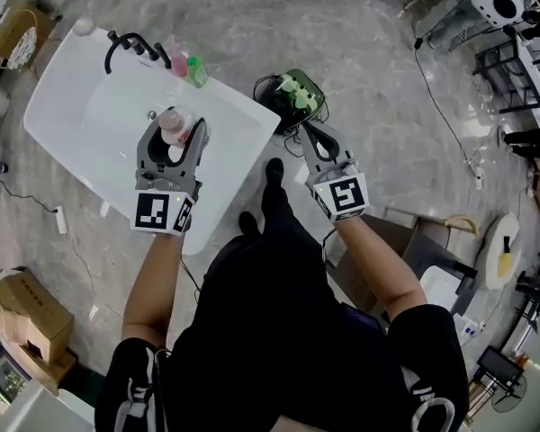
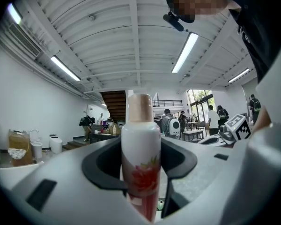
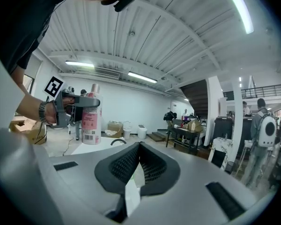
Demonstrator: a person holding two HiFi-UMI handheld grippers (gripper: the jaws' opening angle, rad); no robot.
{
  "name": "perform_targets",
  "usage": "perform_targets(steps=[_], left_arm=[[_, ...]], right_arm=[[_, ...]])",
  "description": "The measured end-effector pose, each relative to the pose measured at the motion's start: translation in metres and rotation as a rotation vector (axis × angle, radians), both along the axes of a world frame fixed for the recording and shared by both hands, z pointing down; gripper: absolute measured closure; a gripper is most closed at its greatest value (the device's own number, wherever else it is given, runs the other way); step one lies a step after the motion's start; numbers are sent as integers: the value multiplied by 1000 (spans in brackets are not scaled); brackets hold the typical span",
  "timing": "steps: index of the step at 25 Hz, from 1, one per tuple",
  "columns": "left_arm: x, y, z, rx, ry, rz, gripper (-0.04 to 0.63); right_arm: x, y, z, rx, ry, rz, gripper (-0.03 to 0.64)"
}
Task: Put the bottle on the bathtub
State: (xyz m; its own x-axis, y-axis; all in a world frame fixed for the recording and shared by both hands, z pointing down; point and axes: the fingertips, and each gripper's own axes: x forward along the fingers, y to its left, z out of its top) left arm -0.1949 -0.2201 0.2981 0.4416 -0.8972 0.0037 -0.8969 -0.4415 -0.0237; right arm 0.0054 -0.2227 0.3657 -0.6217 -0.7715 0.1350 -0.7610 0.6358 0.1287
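Observation:
In the head view the white bottle [image 1: 173, 122] with a pink cap hangs upright over the near part of the white bathtub [image 1: 99, 120]. My left gripper [image 1: 175, 126] is shut on it, one jaw on each side of its body. In the left gripper view the bottle [image 2: 140, 163], printed with a red flower, stands clamped between the dark pads of the left gripper [image 2: 141, 150]. The right gripper view takes in the bottle [image 3: 90, 118] at the left and the tub's rim [image 3: 91, 147] below it. My right gripper [image 1: 314, 133] [image 3: 139, 146] is shut and empty, to the right of the tub.
A black faucet [image 1: 130, 45] and a pink bottle [image 1: 175, 59] beside a green one [image 1: 196, 70] stand on the tub's far rim. A green basket [image 1: 295, 93] of bottles sits on the floor just beyond my right gripper. Cardboard boxes [image 1: 27, 318] lie at the lower left.

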Motion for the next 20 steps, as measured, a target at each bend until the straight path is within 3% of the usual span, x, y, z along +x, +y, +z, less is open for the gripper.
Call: perform_targets(steps=[8, 13, 20], left_arm=[[6, -103, 58, -7, -8, -23, 377], [11, -183, 119, -15, -22, -82, 377], [0, -262, 226, -66, -13, -159, 377]], right_arm=[[-45, -93, 50, -68, 3, -93, 604], [-72, -171, 112, -152, -51, -143, 604], [-112, -246, 211, -218, -38, -223, 604]])
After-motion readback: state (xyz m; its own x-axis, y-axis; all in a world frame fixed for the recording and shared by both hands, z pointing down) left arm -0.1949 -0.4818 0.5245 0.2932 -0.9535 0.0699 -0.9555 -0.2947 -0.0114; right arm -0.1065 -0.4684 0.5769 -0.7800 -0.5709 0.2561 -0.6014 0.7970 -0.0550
